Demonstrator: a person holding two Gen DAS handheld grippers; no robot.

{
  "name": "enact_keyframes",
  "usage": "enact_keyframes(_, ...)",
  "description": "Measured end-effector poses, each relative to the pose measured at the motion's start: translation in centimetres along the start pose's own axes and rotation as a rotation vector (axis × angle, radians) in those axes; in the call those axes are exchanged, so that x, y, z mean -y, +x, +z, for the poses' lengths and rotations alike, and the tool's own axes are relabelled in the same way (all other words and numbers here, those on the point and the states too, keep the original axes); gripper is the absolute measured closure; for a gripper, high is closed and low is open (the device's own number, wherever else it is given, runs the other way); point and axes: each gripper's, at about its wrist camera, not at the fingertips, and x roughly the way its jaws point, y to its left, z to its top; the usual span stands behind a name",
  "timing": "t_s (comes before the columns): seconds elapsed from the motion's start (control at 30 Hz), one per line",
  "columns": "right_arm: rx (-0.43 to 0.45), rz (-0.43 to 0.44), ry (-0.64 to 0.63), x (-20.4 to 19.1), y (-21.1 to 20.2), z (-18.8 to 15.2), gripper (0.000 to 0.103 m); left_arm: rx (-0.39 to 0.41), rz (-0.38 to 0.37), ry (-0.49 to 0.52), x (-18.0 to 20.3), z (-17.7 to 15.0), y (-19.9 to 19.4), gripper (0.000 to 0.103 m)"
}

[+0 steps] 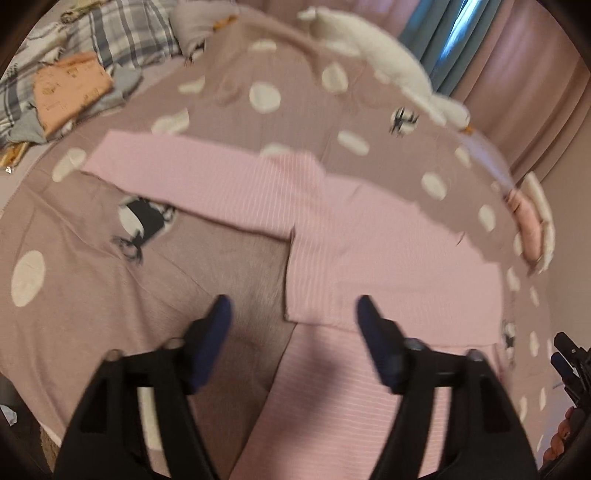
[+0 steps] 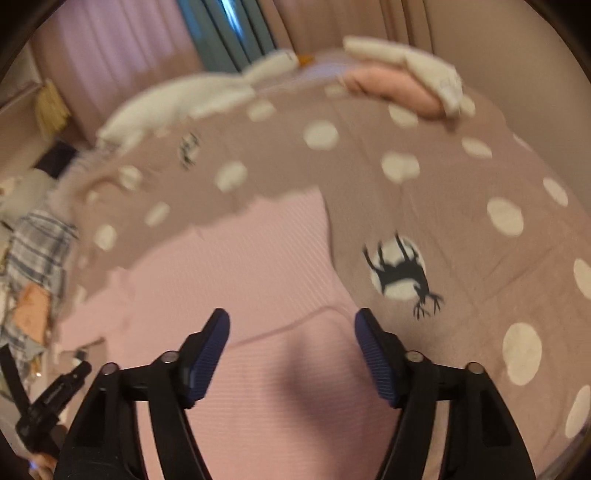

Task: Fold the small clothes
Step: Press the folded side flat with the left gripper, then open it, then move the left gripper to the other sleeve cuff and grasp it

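I see left gripper (image 1: pixel 293 308) jaws spread wide, nothing between them | right gripper (image 2: pixel 291 321) jaws spread wide, empty too | pink ribbed top (image 1: pixel 369 251) lies flat on the dotted bedspread (image 1: pixel 92 258), one sleeve stretched far left | both grippers hover over its near part

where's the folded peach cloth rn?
Left wrist view, upper left: the folded peach printed cloth lies on the grey plaid bedding, beyond the dotted mauve blanket and well left of the pink ribbed top.
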Motion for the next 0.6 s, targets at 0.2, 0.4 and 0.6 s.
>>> enact_keyframes(0.2,0.114,0.079,-0.033,-1.7,-4.2,0.2,0.017,0.116,-0.037,-0.031,-0.1,0.9,-4.4,0.005)
enact_keyframes(0.4,0.211,0.103,-0.067,-3.1,-6.5,-0.6,0.005,0.180,-0.050,-0.091,-2.0,1.0,-6.7,0.000)
enact_keyframes(0.6,0.275,0.087,-0.114,-3.8,-7.6,-1.6,0.004,0.175,0.011,-0.131,-4.1,0.8,-6.6,0.000)
